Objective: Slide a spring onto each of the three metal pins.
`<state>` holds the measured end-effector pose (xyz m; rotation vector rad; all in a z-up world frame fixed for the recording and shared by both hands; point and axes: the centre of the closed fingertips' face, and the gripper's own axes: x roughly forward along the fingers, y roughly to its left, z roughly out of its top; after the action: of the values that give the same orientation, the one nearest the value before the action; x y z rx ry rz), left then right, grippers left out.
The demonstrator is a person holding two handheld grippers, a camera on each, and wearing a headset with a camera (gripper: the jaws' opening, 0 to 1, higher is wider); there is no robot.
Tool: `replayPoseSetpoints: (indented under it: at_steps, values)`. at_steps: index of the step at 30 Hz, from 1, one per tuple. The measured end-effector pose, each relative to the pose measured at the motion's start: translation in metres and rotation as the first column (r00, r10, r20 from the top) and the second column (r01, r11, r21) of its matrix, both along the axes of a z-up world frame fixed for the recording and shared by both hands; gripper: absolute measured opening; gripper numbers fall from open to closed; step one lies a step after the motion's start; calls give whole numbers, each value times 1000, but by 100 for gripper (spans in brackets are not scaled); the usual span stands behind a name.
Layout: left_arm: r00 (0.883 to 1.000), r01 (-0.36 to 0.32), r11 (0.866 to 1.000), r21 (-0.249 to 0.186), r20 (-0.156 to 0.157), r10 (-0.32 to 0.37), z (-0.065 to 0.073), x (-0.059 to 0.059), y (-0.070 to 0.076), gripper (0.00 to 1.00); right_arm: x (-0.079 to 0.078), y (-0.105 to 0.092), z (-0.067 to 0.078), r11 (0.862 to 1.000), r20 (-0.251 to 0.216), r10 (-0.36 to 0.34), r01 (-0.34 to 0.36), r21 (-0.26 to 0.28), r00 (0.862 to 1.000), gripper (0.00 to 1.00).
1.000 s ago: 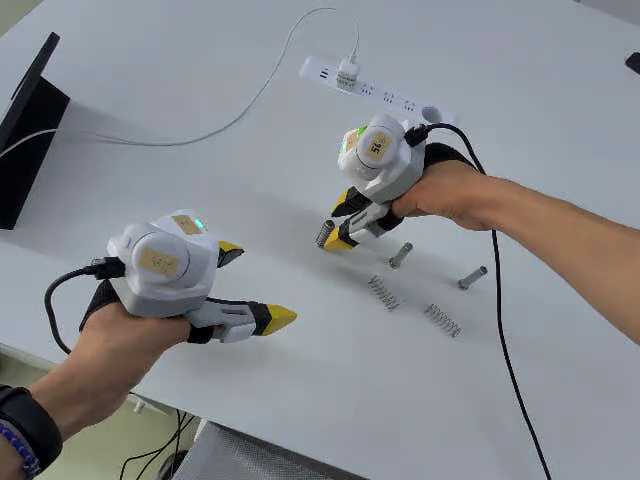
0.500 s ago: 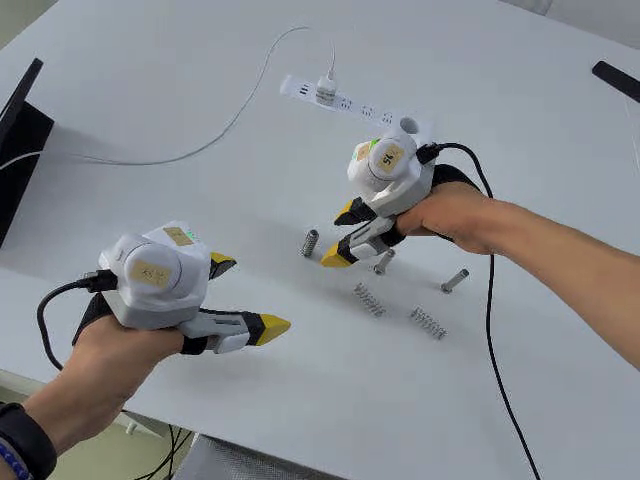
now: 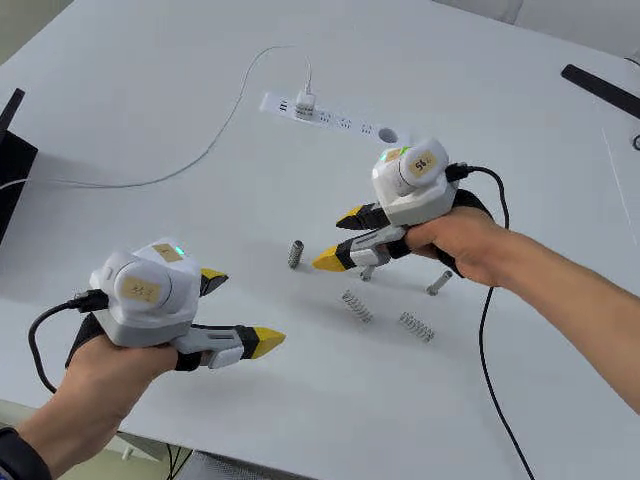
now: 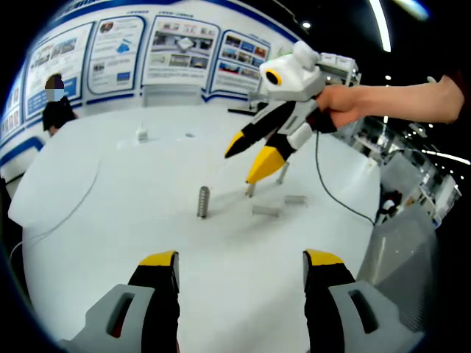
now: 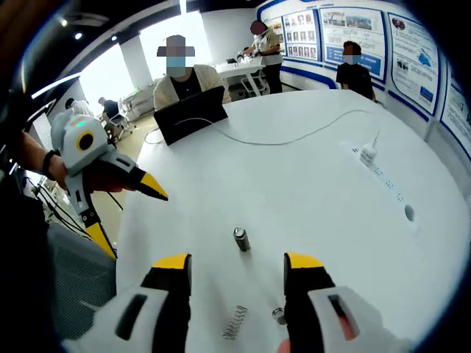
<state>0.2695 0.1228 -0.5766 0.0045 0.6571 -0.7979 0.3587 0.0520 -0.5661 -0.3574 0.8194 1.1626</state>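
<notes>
— Springs first: where do they lie?

— One is already round a pin. That sprung pin point(image 3: 295, 254) stands upright on the white table point(image 3: 150, 90), between my two grippers and touching neither. The other two lie flat nearer to me. The first loose spring point(image 3: 356, 306) is just below my right gripper, and the second loose spring point(image 3: 416, 326) lies a little further right, apart from it.

— And the other pins?

— Both are bare and upright. The near pin point(image 3: 367, 272) stands just under my right gripper's lower jaw, which partly hides it. The far pin point(image 3: 438, 283) stands to its right, near the first but not touching.

— How do your jaws stand?

— My right gripper point(image 3: 338, 240) hangs above the table with its yellow tips spread and nothing between them. It points toward the sprung pin. In the right gripper view that pin shows ahead through the gap between the jaws, with a bare pin and a loose spring lower down. My left gripper point(image 3: 242, 312) sits low at the front left, jaws wide apart and empty, well apart from every pin. In the left gripper view the sprung pin stands ahead of it.

— Anything else on the table?

— A power strip point(image 3: 325, 113) lies at the far side.
</notes>
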Motion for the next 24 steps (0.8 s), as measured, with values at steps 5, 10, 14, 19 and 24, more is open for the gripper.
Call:
replayPoseSetpoints:
  at_steps: [5,10,14,19,24]
  values:
    - [1000,2,1000,-1,-2,-2,0,0,-1,70,-1,-10,3,997,7,-65,65,40,998,54]
    - [1000,5,1000,0,-1,-5,1,1,-2,70,-8,-21,4,992,-3,-108,108,67,994,57]
    - [1000,5,1000,-1,-1,-5,2,2,-3,70,-14,-34,-1,988,-3,-136,136,72,991,60]
    - [1000,15,1000,2,-3,-15,1,1,-7,71,-20,-52,-8,979,-20,-183,184,88,983,62]
    - [1000,24,1000,6,-3,-24,1,0,-10,71,-30,-68,-9,966,-28,-234,236,108,972,65]
